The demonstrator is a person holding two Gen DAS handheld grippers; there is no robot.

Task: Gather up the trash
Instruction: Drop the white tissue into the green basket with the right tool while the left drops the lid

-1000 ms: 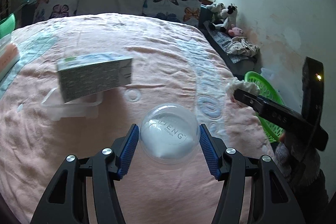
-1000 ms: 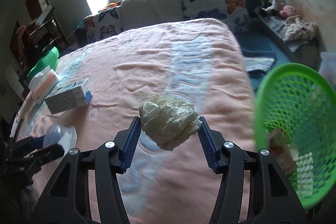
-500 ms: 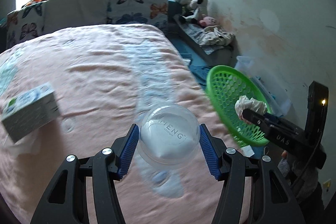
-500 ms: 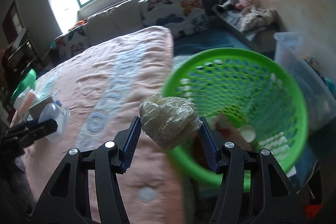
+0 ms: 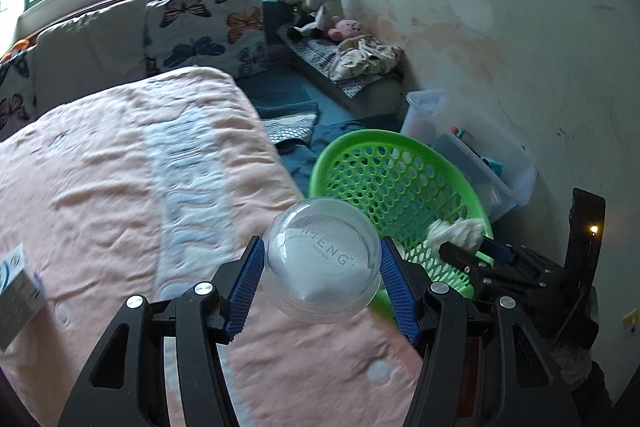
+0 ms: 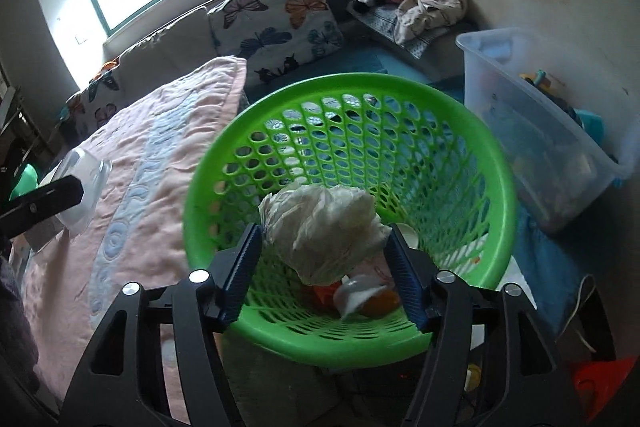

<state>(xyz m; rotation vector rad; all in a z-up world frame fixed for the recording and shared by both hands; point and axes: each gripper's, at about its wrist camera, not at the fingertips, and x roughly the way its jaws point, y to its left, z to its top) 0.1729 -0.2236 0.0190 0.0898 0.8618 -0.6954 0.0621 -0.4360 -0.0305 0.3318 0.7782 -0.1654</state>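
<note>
Glossy clear plastic dome lid (image 5: 322, 261); crinkled matt paper wad (image 6: 322, 227). Smooth perforated green plastic basket (image 6: 496, 187), soft quilted pink cloth bedspread (image 5: 120, 163). Ribbed blue finger pads (image 6: 240, 263).

Two handheld grippers, each clamped on an object.

The left gripper (image 5: 322, 281) points forward and slightly down, its blue-padded fingers (image 5: 245, 289) pressed against both sides of a clear plastic dome lid (image 5: 323, 261). The right gripper (image 6: 322, 245) also angles downward, its blue pads (image 6: 240, 267) squeezing a crumpled white paper wad (image 6: 322, 227) from left and right. In the left wrist view, the right gripper sits at the near right, black, reaching leftward.
</note>
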